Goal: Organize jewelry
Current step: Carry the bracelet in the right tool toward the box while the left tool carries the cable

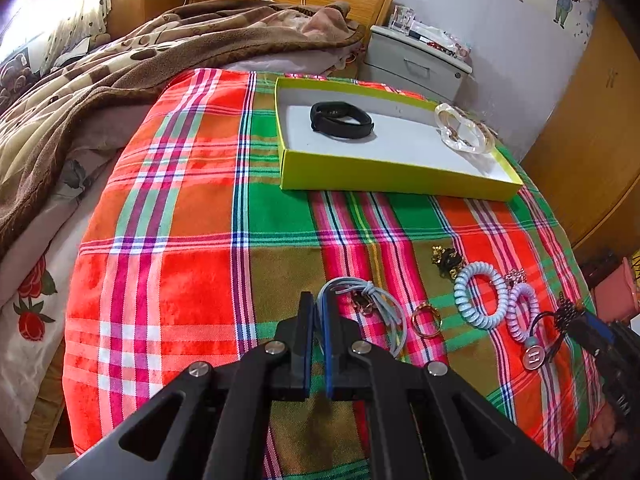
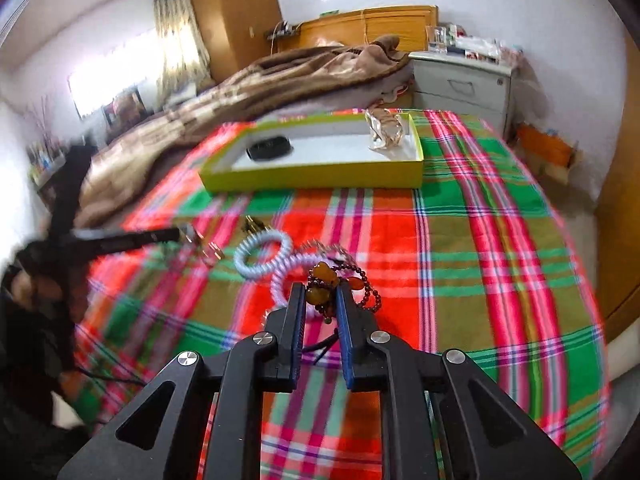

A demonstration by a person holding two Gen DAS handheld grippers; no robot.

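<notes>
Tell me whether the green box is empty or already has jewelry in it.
Not empty. The green box is open and holds a black band near its left end and clear bangles at its right end.

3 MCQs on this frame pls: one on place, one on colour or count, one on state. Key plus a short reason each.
1. Where is the black band?
A. inside the yellow-green tray
B. on the plaid cloth beside the tray
C. on the nightstand

2. How many coiled hair ties lie on the cloth?
A. one
B. two
C. four

3. What is the left gripper doing?
A. wide open over bare cloth
C. out of view
B. closed on the grey-blue hair tie

Key:
1 A, the band lies on the tray's white floor, with the clear bangles at the other end.
2 B, a light blue coil and a lilac coil lie side by side.
3 B, the tie's cords run between the nearly shut fingers.
</notes>
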